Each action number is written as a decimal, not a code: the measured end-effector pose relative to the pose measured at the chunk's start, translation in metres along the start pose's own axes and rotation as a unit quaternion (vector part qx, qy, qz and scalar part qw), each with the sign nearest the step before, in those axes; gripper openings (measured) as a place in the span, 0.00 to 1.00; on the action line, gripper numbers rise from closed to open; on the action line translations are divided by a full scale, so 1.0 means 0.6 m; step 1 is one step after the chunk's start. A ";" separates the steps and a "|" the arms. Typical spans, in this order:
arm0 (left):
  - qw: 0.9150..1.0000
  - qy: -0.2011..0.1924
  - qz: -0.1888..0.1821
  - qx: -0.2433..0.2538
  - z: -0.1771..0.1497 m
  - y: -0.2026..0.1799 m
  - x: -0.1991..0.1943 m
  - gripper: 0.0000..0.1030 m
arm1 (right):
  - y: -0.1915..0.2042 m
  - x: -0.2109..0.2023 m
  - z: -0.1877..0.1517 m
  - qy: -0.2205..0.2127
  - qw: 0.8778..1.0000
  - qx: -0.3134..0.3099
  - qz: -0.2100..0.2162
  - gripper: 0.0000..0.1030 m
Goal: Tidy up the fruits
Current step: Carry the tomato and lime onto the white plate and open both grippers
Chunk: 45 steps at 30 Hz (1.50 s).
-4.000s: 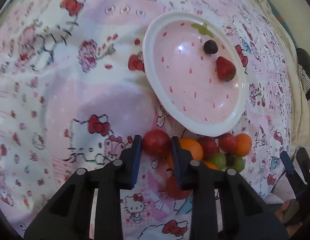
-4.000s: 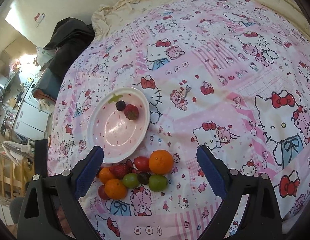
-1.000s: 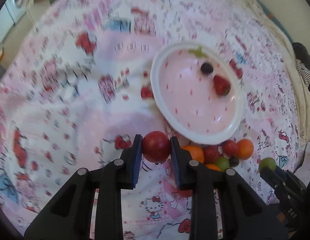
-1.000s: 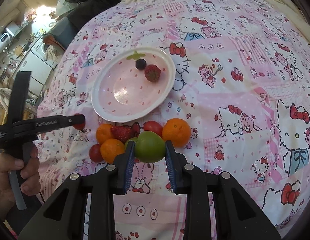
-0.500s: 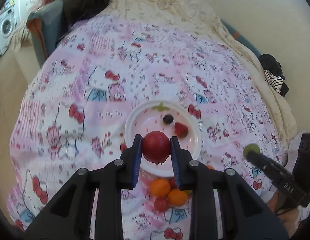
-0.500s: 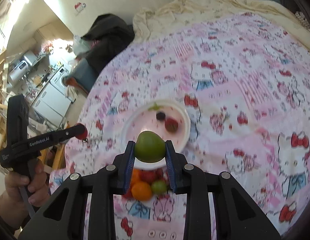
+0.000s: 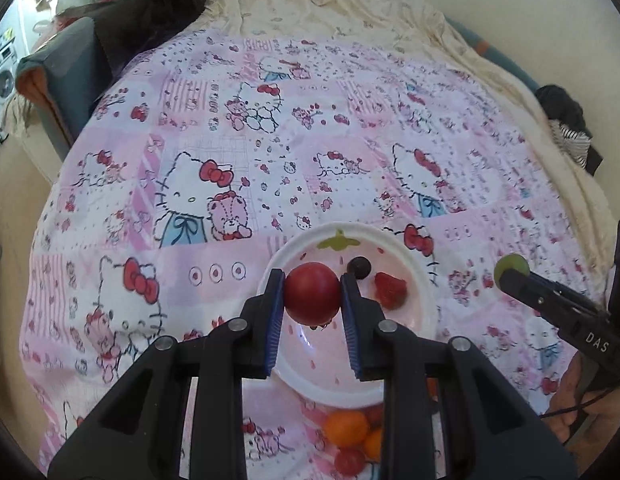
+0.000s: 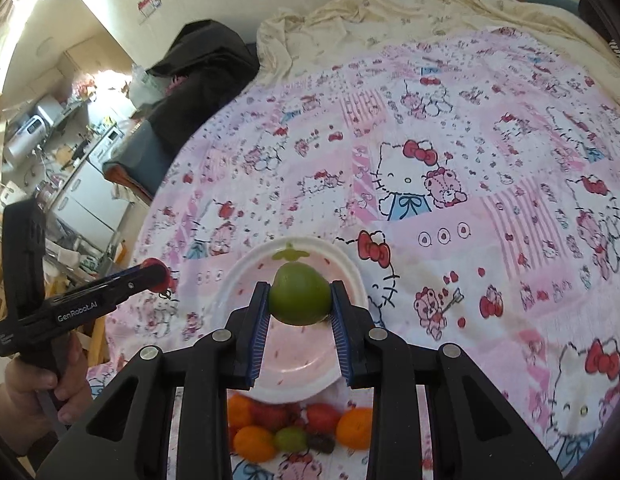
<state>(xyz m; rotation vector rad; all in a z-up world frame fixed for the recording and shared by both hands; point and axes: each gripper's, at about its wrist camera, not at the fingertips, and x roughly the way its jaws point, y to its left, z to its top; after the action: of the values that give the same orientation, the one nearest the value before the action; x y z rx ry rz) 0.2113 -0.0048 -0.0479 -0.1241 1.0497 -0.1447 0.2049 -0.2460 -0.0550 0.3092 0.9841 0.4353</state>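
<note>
My left gripper (image 7: 312, 294) is shut on a round red fruit (image 7: 312, 293), held in the air over the pink strawberry-print plate (image 7: 424, 308). On that plate lie a dark grape (image 7: 358, 267) and a strawberry (image 7: 390, 290). My right gripper (image 8: 299, 300) is shut on a green lime (image 8: 299, 299), also raised above the plate (image 8: 237, 280). The right gripper shows at the right edge of the left wrist view (image 7: 512, 268), the left gripper at the left of the right wrist view (image 8: 157, 274). A heap of oranges (image 8: 251, 442), red fruits and a green one (image 8: 290, 438) lies on the cloth just in front of the plate.
A pink cartoon-cat cloth (image 7: 237, 152) covers the bed, with a cream sheet (image 7: 330, 4) bunched at the far end. Dark clothes (image 8: 201, 64) lie on a seat at the far left. A person's hand (image 8: 33, 384) grips the left tool's handle.
Both grippers have risen and drawn back from the fruit heap with their fruits, so more of the bed shows. The plate and heap now sit lower and smaller in both views.
</note>
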 end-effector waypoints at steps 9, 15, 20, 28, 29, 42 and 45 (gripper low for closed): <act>0.999 0.037 0.026 0.020 -0.008 -0.002 0.091 0.23 | -0.019 0.104 0.006 0.063 0.998 -0.003 -0.014 0.30; 0.998 0.054 0.037 0.016 -0.018 0.003 0.116 0.23 | -0.023 0.146 0.000 0.091 0.995 -0.016 -0.028 0.30; 0.997 0.066 0.041 0.016 -0.026 -0.001 0.132 0.23 | -0.028 0.153 -0.002 0.100 0.994 -0.010 -0.029 0.30; 0.996 0.068 0.046 0.033 -0.032 -0.012 0.138 0.25 | -0.027 0.163 -0.008 0.113 0.993 -0.011 -0.030 0.30; 0.996 0.068 0.048 0.034 -0.033 -0.012 0.139 0.25 | -0.025 0.163 -0.008 0.112 0.993 -0.013 -0.030 0.30; 0.994 0.066 0.069 0.049 -0.043 -0.016 0.140 0.58 | -0.004 0.171 -0.015 0.117 0.992 -0.037 -0.026 0.73; 0.995 0.058 0.066 0.051 -0.040 -0.019 0.132 0.84 | -0.007 0.158 -0.009 0.095 0.995 -0.025 -0.019 0.82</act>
<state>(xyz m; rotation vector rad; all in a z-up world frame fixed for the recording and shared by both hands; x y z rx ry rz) 0.2286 -0.0308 -0.1256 0.0456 1.1598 -0.0864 0.2468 -0.2030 -0.1288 0.2053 1.1607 0.4595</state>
